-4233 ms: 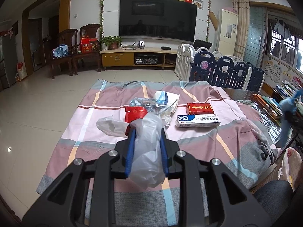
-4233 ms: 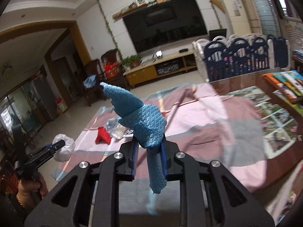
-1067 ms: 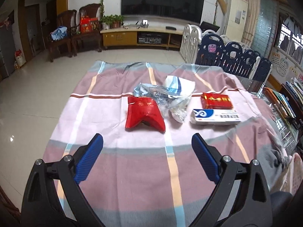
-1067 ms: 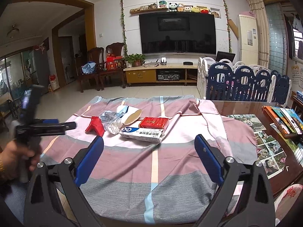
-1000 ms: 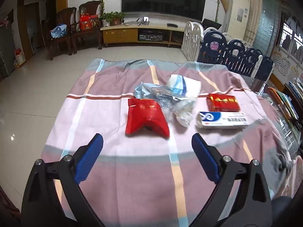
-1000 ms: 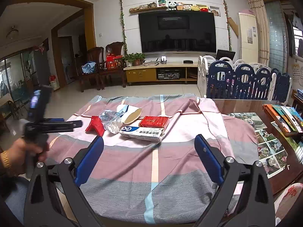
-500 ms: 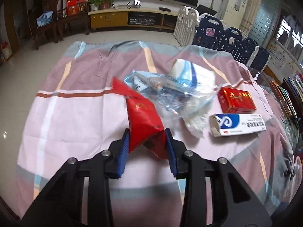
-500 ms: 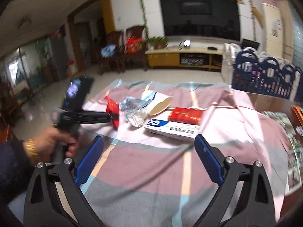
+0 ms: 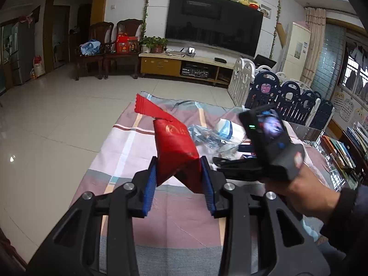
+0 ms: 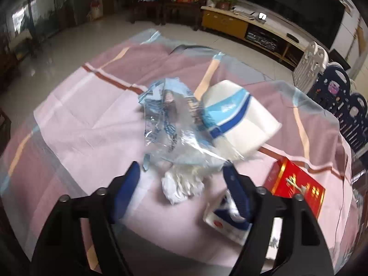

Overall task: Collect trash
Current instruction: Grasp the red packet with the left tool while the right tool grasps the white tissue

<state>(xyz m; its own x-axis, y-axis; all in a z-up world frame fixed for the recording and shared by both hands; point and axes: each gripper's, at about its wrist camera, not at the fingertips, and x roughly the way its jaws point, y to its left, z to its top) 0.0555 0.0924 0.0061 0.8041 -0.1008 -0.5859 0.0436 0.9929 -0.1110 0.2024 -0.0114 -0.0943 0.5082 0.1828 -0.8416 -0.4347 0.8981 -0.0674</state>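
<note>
The left gripper (image 9: 179, 179) is clamped on a red foil wrapper (image 9: 174, 147), held above the striped tablecloth (image 9: 184, 225); the wrapper's serrated top edge points up and to the left, and gold print on its face is too small to read. To its right, the right hand (image 9: 296, 191) holds the right gripper (image 10: 181, 181), whose fingers stand apart with nothing between them. In the right wrist view those fingers sit low over the cloth on either side of a crumpled white plastic piece (image 10: 181, 184), which lies at the near edge of a clear plastic bag (image 10: 170, 124) with blue print, unreadable through blur. The bag overlaps a white pack with blue bands (image 10: 239, 117) just behind it. Right of the gripper, a white-and-blue carton (image 10: 225, 225) lies partly under the right finger, and a red box (image 10: 299, 188) with gold characters, not legible, lies just beyond it. Bare cloth extends left of the bag toward the table's left edge, and the near strip of cloth in front of both grippers carries nothing.
</note>
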